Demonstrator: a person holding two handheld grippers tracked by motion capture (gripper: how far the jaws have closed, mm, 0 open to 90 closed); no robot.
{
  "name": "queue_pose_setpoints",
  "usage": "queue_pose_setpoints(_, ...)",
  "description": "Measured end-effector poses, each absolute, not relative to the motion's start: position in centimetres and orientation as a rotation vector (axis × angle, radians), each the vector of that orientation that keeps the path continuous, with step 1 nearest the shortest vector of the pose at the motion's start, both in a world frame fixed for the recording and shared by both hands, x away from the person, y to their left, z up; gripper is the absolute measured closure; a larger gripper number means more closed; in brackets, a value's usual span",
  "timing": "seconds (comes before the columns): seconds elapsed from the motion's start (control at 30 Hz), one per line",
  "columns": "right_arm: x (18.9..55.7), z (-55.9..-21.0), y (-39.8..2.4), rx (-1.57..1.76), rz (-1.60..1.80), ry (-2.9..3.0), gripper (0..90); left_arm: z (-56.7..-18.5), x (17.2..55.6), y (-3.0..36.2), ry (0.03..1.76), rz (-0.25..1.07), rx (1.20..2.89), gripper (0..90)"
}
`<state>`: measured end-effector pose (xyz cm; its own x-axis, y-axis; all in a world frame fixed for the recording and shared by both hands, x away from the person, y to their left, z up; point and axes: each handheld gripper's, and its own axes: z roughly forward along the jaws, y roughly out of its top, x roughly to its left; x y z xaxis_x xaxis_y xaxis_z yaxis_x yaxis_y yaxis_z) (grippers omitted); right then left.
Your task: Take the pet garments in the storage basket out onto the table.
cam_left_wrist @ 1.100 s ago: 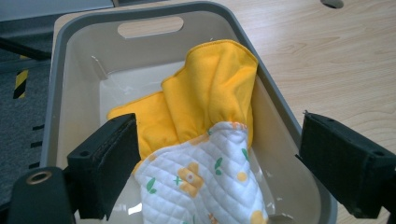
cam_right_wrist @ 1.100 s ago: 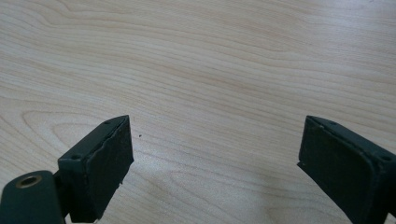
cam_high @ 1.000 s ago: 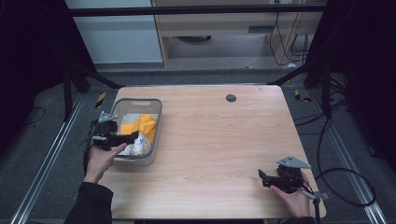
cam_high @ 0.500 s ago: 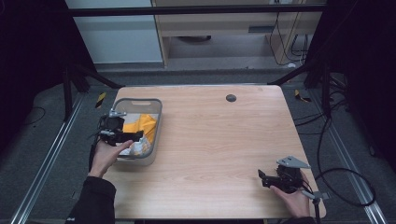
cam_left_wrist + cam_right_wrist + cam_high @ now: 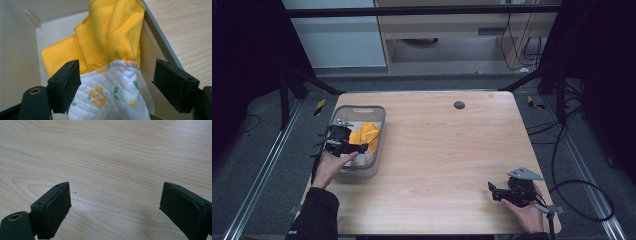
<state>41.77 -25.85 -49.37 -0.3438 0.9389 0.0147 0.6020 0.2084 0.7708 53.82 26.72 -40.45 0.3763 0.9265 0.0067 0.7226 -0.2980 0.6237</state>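
A grey bin (image 5: 381, 131) stands at the table's left side. In it lie a yellow cloth (image 5: 368, 134) and a white quilted cloth (image 5: 365, 158) printed with small flowers. In the left gripper view the yellow cloth (image 5: 110, 32) is draped up against the bin wall, and the white quilted cloth (image 5: 110, 95) lies below it. My left gripper (image 5: 117, 75) reaches into the bin; its jaws have just been closing, with the white cloth between them, and the right pad (image 5: 172, 82) stands apart from it. My right gripper (image 5: 491, 191) rests open near the table's front right corner, over bare wood (image 5: 112, 150).
A small black round grommet (image 5: 459, 105) is set in the tabletop near the far edge. The wooden table (image 5: 447, 150) has dark floor, metal rails and cables around it. A cable (image 5: 582, 200) trails off the right gripper.
My left gripper has moved toward the far end of the bin and sunk lower into it, over the cloths. The right gripper has stayed where it was.
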Motion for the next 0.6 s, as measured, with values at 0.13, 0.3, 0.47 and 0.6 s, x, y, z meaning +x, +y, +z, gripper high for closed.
queue_pose_setpoints(0.13, 41.8, -49.4, -25.8, 1.425, 0.965, 2.028, 9.7, -40.8, 53.9, 26.6, 1.420, 0.492, 2.120, 27.0)
queue_pose_setpoints(0.3, 41.8, -49.5, -25.7, 1.424, 0.958, 2.042, 9.7, -41.5, 54.1, 26.3, 1.421, 0.469, 2.154, 32.8)
queue_pose_setpoints(0.47, 41.8, -49.5, -25.8, 1.419, 0.960, 2.042, 9.7, -41.9, 54.3, 26.0, 1.422, 0.450, 2.196, 39.9)
queue_pose_setpoints(0.6, 41.8, -49.5, -25.7, 1.422, 0.952, 2.048, 9.5, -42.1, 54.4, 25.7, 1.414, 0.438, 2.215, 45.1)
